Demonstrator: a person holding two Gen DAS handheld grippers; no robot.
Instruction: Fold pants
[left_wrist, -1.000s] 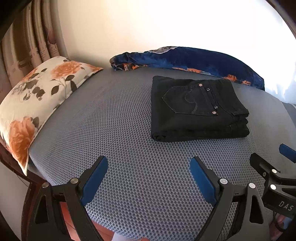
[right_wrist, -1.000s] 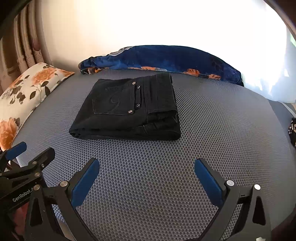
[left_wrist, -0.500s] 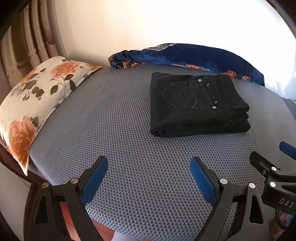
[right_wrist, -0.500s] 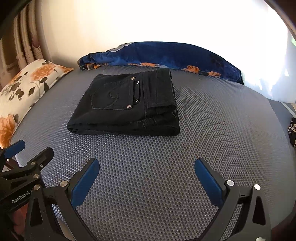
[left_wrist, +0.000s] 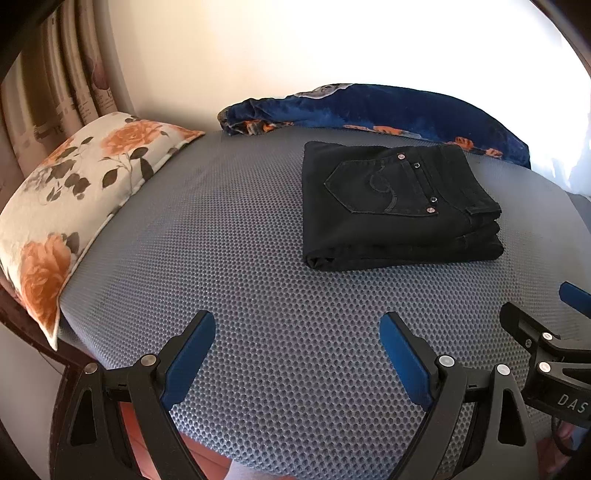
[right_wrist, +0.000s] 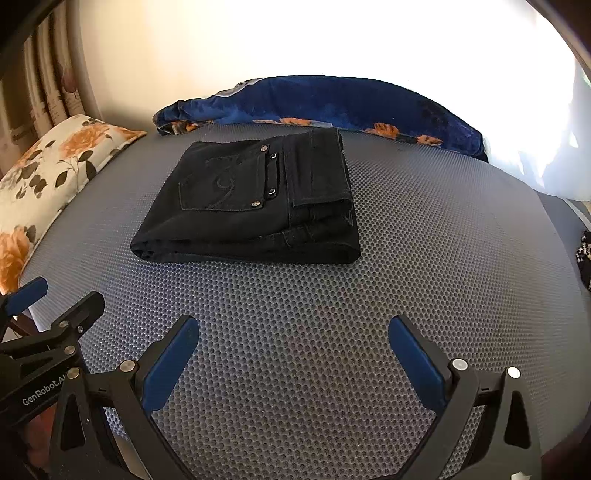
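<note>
The black pants (left_wrist: 395, 206) lie folded in a compact rectangle on the grey mesh bed surface (left_wrist: 240, 258), back pocket up. They also show in the right wrist view (right_wrist: 255, 206). My left gripper (left_wrist: 297, 332) is open and empty, well short of the pants, near the bed's front edge. My right gripper (right_wrist: 293, 336) is open and empty, also short of the pants. The right gripper's fingers (left_wrist: 532, 332) show at the right edge of the left wrist view, and the left gripper's fingers (right_wrist: 74, 314) show at the left edge of the right wrist view.
A floral pillow (left_wrist: 74, 199) lies along the bed's left side. A blue floral blanket (left_wrist: 369, 107) is bunched at the far edge against the wall. A curtain (left_wrist: 62, 77) hangs at the far left. A dark patterned item (right_wrist: 583, 258) sits at the right edge.
Both grippers have pulled back and tilted slightly, so the folded pants sit a little higher and farther in both views. The pants have not moved. Both grippers stay open.
</note>
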